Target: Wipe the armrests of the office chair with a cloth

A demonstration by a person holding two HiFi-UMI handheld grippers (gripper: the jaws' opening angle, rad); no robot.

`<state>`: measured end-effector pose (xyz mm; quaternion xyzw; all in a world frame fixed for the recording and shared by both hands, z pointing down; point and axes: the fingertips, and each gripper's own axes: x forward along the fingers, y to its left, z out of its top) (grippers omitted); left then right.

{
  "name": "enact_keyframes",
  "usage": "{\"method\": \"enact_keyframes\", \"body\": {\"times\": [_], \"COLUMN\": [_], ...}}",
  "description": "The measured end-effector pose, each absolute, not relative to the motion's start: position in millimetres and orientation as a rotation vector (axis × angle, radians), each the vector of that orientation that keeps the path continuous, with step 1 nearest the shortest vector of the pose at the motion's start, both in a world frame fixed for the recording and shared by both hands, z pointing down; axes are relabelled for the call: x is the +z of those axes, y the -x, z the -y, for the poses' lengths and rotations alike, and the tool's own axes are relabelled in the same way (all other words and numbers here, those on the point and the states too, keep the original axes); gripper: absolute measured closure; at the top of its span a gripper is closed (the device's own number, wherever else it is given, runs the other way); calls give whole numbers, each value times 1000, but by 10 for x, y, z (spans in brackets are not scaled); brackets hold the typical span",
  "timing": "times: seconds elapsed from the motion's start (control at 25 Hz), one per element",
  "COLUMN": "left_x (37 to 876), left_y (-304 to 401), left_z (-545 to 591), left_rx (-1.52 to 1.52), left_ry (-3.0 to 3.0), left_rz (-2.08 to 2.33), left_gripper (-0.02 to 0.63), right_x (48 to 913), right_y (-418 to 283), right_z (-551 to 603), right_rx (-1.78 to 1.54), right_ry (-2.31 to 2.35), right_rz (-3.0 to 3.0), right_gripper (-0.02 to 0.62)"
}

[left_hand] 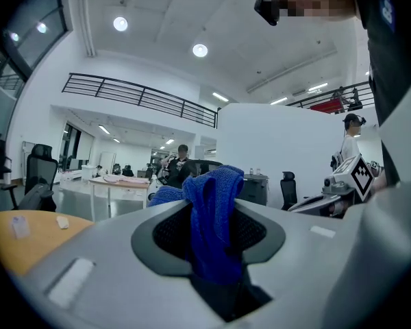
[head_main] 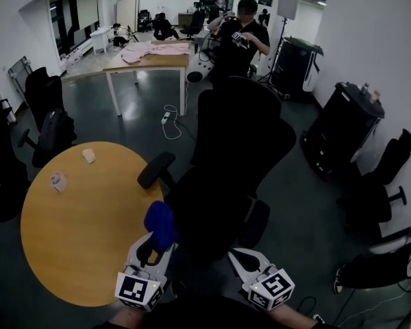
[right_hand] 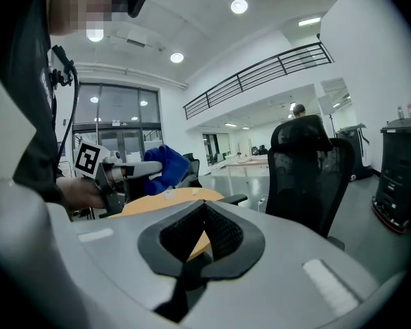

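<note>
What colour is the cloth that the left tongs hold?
Plain deep blue. The cloth shows best in the left gripper view.

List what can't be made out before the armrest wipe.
Two small items on the round table, head view: too small to identify.
Seat of the office chair, head view: black on black, outline lost.
Chair in left gripper view: mostly hidden behind the blue cloth clamped in the left gripper.
Chair base, right gripper view: hidden behind the right gripper.
</note>
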<state>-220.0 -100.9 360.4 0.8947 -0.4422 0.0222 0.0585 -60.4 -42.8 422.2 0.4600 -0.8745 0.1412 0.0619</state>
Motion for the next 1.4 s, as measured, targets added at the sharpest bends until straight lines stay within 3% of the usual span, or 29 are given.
{"method": "enact_keyframes", "body": {"times": [0.36,1.4], "left_x": [3807,3621], "left_y": [2435,1733], "left_z": [1763,3359], "left_rx": [67,361], "left_ry": [-2662,-2669], "left_rz": [1318,1684], "left_gripper": [446,446], "right_x": [4254,4592], "right_y": [788,-230], "right_z": [1115,2377], "right_rx": [440,545], "right_ry": [-1403,-1110], "right_rz": [2598,2769], "right_gripper": [591,591]}}
